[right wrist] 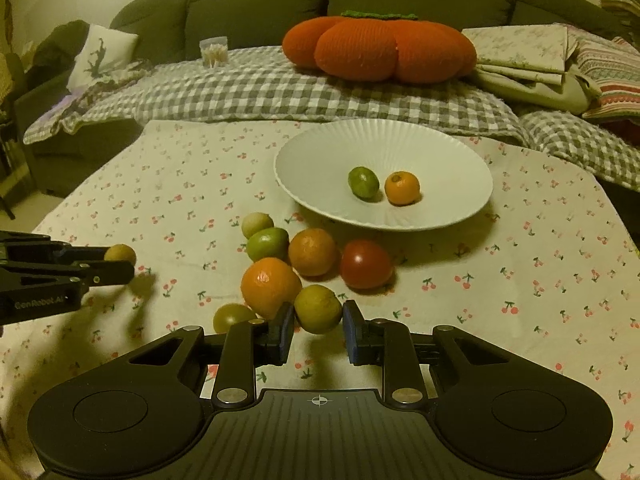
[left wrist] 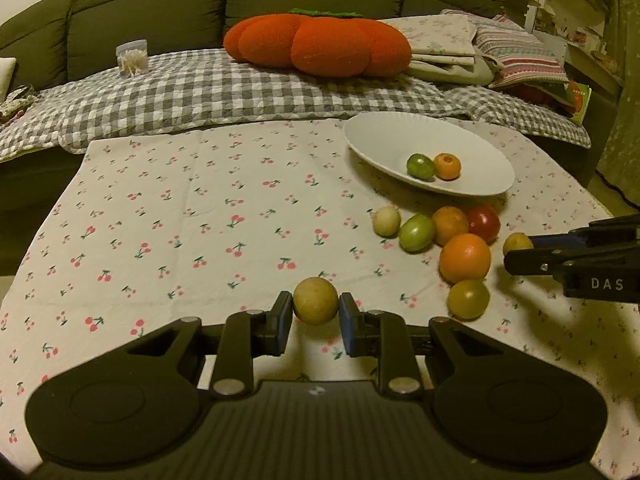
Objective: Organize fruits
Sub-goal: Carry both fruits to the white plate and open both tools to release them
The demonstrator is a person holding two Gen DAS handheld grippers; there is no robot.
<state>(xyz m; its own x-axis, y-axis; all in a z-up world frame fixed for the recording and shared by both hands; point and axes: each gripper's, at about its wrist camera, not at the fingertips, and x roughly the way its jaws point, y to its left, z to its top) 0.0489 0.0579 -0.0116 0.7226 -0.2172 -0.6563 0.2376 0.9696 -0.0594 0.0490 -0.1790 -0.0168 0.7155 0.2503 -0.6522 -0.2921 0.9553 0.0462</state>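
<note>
My left gripper (left wrist: pixel 315 312) is shut on a yellow-brown round fruit (left wrist: pixel 315 300), held above the cherry-print cloth. My right gripper (right wrist: pixel 318 324) is shut on a yellow-green round fruit (right wrist: pixel 318 309), lifted just in front of the fruit pile. The white plate (right wrist: pixel 320 152) holds a green fruit (right wrist: pixel 363 182) and a small orange fruit (right wrist: pixel 402 188). In front of the plate lie a big orange (right wrist: pixel 270 286), another orange (right wrist: pixel 312 251), a red tomato (right wrist: pixel 366 264), a green fruit (right wrist: pixel 267 243), a pale fruit (right wrist: pixel 257 224) and a greenish tomato (right wrist: pixel 232 317).
The table is covered by a cherry-print cloth (left wrist: pixel 200 200). Behind it stands a sofa with a checked blanket (left wrist: pixel 200 92), an orange pumpkin cushion (left wrist: pixel 320 44), folded linens (left wrist: pixel 448 44) and a clear box of cotton swabs (left wrist: pixel 133 58). The right gripper shows at the right edge of the left wrist view (left wrist: pixel 520 250).
</note>
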